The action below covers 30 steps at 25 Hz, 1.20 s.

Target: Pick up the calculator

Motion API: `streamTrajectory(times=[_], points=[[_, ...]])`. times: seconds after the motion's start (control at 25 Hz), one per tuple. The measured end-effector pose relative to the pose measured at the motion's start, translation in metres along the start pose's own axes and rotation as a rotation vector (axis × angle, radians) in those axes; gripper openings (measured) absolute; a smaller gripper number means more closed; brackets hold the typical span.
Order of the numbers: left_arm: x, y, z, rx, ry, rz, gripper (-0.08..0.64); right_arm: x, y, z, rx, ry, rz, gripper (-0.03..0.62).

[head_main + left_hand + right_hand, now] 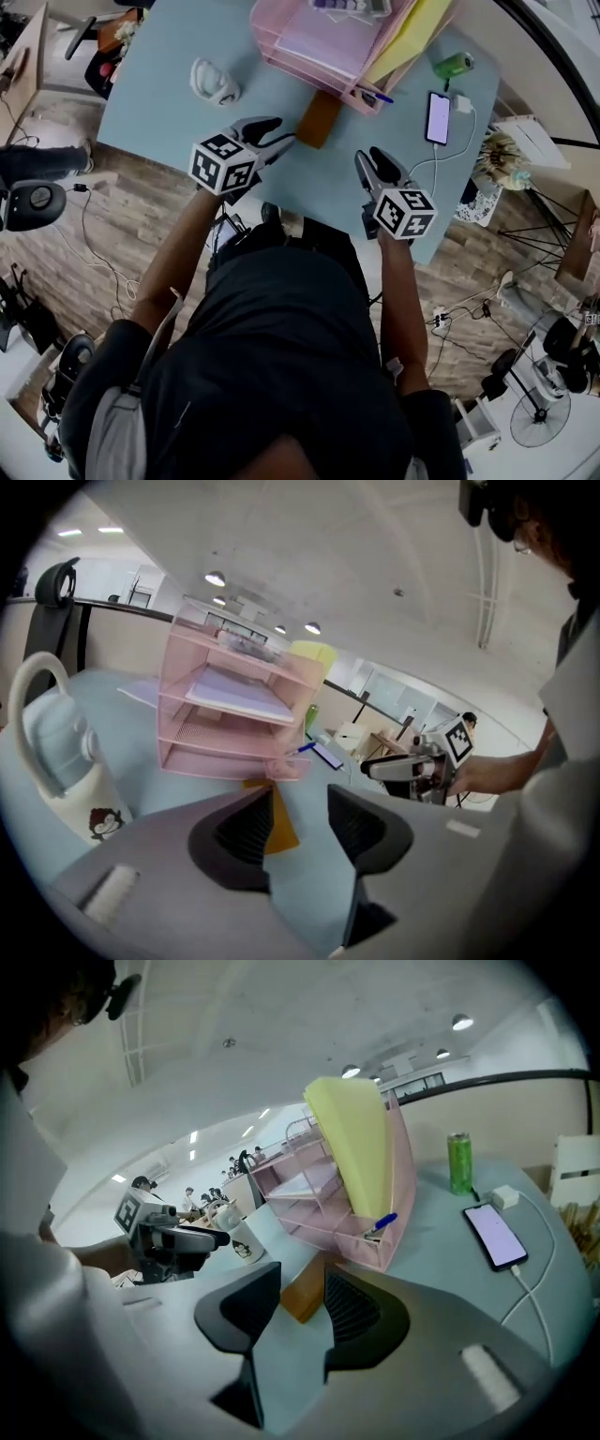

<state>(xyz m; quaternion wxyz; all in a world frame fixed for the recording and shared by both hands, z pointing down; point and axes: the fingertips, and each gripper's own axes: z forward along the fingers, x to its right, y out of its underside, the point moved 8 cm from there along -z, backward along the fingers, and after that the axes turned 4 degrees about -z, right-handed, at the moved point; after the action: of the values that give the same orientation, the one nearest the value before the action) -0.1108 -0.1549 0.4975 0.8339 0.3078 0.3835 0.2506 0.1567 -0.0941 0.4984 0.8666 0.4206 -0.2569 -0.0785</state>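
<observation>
A flat keyed device that looks like the calculator lies on top of the pink wire organiser at the far edge of the pale blue table; it is cut off by the picture's edge. My left gripper hovers over the table's near side, open and empty, pointing toward an orange-brown block. My right gripper stands to its right, its jaws a narrow gap apart with nothing between them. In the left gripper view the left gripper frames the block. The right gripper also frames the block.
A white mug lies at the left. A phone on a cable, a white charger and a green can are at the right. A yellow folder and a blue pen sit in the organiser.
</observation>
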Motion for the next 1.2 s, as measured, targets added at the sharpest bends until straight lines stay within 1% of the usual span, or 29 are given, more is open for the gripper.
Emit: streamTrajectory(times=[0.24, 0.44, 0.64, 0.76, 0.88, 1.08, 1.2], points=[[-0.028, 0.012, 0.048, -0.072, -0.032, -0.071, 0.193, 0.018, 0.019, 0.059, -0.091, -0.043, 0.081, 0.138], [-0.048, 0.022, 0.076, -0.122, -0.056, -0.110, 0.193, 0.021, 0.033, 0.104, -0.195, -0.077, 0.100, 0.140], [-0.065, 0.031, 0.096, -0.161, -0.073, -0.138, 0.193, 0.028, 0.044, 0.133, -0.255, -0.082, 0.132, 0.140], [-0.071, 0.035, 0.104, -0.180, -0.076, -0.149, 0.193, 0.032, 0.049, 0.143, -0.274, -0.077, 0.155, 0.140], [-0.076, 0.037, 0.111, -0.200, -0.076, -0.151, 0.193, 0.032, 0.053, 0.151, -0.275, -0.092, 0.188, 0.140], [-0.079, 0.039, 0.121, -0.235, -0.069, -0.154, 0.193, 0.032, 0.056, 0.160, -0.300, -0.088, 0.198, 0.139], [-0.080, 0.044, 0.128, -0.270, -0.062, -0.155, 0.193, 0.032, 0.054, 0.162, -0.303, -0.088, 0.195, 0.138]])
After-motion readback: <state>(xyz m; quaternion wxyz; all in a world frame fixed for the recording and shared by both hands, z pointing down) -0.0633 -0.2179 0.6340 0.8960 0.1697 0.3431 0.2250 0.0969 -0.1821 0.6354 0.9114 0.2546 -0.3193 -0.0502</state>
